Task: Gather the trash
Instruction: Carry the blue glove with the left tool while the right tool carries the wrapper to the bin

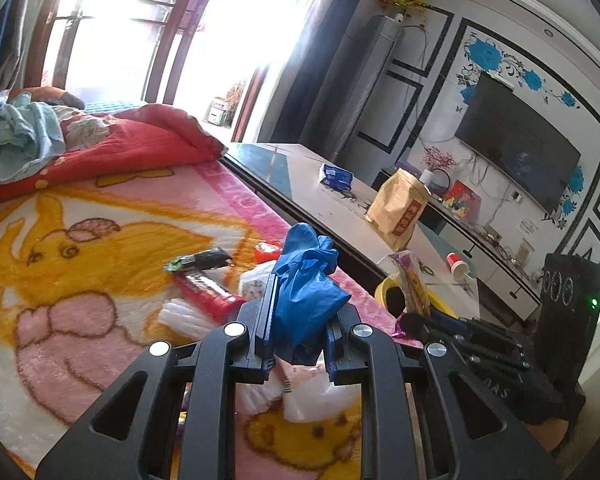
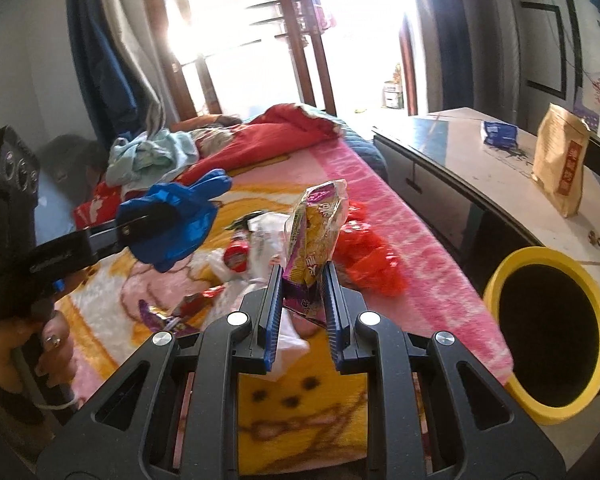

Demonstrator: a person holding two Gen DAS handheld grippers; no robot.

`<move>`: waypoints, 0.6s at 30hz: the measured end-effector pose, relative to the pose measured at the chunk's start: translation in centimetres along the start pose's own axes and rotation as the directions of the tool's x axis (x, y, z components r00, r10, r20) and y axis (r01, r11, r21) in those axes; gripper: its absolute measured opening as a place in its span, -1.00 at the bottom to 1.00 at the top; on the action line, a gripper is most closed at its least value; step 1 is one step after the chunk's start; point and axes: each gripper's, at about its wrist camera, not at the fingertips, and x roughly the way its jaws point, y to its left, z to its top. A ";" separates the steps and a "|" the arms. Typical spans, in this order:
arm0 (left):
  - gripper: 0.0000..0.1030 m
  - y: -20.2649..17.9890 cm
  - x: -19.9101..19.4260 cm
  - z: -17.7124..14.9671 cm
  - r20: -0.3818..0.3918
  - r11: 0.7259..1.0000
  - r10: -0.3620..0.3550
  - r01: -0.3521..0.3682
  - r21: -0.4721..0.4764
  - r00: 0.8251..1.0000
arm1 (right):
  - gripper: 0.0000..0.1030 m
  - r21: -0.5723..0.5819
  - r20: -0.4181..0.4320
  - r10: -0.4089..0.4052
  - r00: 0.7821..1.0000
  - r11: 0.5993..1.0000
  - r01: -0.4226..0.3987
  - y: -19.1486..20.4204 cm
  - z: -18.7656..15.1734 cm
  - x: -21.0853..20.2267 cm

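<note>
On the left, the left tool (image 1: 300, 312) was clenched on a crumpled blue glove (image 1: 306, 288), held up above the bed (image 1: 100, 208). In the right wrist view the same glove (image 2: 172, 224) hung from this tool (image 2: 148, 220) over the left part of the bed (image 2: 400, 232).

Under it, on the pink and yellow blanket, loose trash lay together near the middle of the bed: a dark wrapper (image 1: 200, 260), a red wrapper (image 1: 208, 292) just beside it, and some white plastic (image 1: 180, 312) close to the red one. More to the right, a red crumpled bag (image 2: 368, 256) lay near the right edge of the bed.

The right tool (image 2: 302, 280) was clenched on a yellow and purple snack bag (image 2: 316, 232), which stood upright between its fingers, above the trash pile. A yellow bin (image 2: 552, 336) with a dark inside stood beside the right edge of the bed, near this tool.

Behind the bin was the worktop (image 2: 460, 152). It carried a blue packet (image 2: 498, 132) near its far edge and a brown paper bag (image 2: 560, 168) standing upright more to the right.
</note>
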 end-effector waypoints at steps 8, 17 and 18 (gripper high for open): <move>-0.65 -2.4 1.5 -0.3 -0.025 0.999 -0.028 0.029 0.040 0.999 | -0.72 0.066 0.018 -0.061 0.998 0.996 0.060 -3.5 0.4 -0.8; -0.65 -5.3 3.2 -0.6 -0.055 0.994 -0.058 0.063 0.086 0.997 | -0.72 0.121 0.046 -0.117 0.992 0.986 0.110 -6.4 0.7 -1.8; -0.65 -5.5 3.4 -0.7 -0.058 0.994 -0.062 0.067 0.089 0.996 | -0.72 0.127 0.048 -0.122 0.991 0.985 0.115 -6.7 0.7 -1.9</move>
